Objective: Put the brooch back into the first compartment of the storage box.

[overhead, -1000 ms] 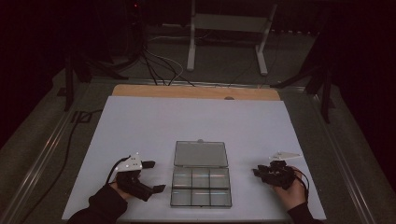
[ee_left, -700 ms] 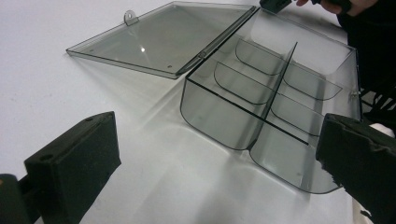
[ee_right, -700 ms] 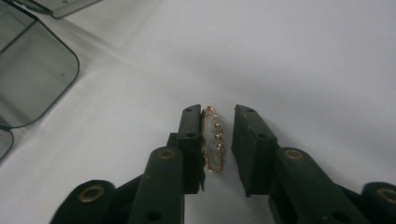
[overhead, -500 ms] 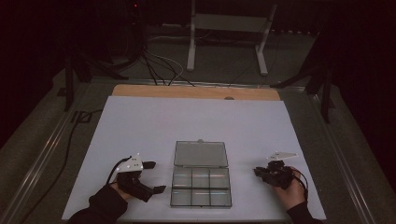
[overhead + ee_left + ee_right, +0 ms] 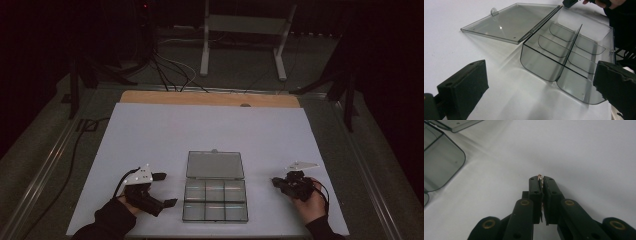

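A clear plastic compartment box [image 5: 215,199] lies open near the table's front edge, its lid [image 5: 215,165] folded flat behind it. The compartments [image 5: 564,60] look empty and the lid [image 5: 511,22] rests on the table. My left gripper [image 5: 166,189] stands open just left of the box, and its jaws [image 5: 539,87] frame the box's near corner. My right gripper [image 5: 275,182] sits right of the box, apart from it. It [image 5: 541,178] is shut on a small thin metallic piece [image 5: 540,177], of which only a coppery tip shows.
A white sheet [image 5: 210,130] covers the table, with a wooden strip [image 5: 210,98] along the far edge. Cables and a metal stand [image 5: 245,30] lie on the dark floor beyond. The box's rounded corner [image 5: 439,165] shows at the left of the right gripper view.
My right hand has edged very slightly left toward the box. The left gripper and the box have not moved.
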`<state>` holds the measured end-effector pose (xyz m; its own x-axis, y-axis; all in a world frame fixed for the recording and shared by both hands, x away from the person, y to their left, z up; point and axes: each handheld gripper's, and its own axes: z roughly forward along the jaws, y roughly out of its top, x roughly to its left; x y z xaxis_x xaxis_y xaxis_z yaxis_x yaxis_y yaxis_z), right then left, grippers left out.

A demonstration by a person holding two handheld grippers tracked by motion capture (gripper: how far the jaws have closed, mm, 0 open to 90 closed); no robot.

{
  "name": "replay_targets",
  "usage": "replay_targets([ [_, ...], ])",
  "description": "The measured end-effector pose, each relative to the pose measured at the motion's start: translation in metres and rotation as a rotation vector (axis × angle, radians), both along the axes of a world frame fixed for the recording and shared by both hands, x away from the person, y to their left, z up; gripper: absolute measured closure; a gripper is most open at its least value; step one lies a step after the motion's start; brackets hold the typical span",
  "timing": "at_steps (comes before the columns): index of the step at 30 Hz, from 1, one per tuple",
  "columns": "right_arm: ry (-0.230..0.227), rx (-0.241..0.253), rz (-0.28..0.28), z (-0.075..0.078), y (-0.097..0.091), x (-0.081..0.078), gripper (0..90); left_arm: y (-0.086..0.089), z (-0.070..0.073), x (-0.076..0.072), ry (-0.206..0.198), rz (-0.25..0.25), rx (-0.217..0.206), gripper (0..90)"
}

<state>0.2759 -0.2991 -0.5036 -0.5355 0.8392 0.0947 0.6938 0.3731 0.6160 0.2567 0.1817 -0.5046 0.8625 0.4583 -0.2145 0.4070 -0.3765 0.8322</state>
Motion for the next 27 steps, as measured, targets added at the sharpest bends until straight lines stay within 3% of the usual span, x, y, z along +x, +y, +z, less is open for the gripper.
replay_targets([
  [15,0.008,0.008,0.005,0.001,0.002,0.003,85.8,0.005,0.0,-0.001,-0.008,0.002,-0.019,0.7],
  [27,-0.017,0.026,0.02,0.012,0.01,0.002,85.8,0.006,0.0,0.0,-0.007,-0.008,-0.022,0.7],
])
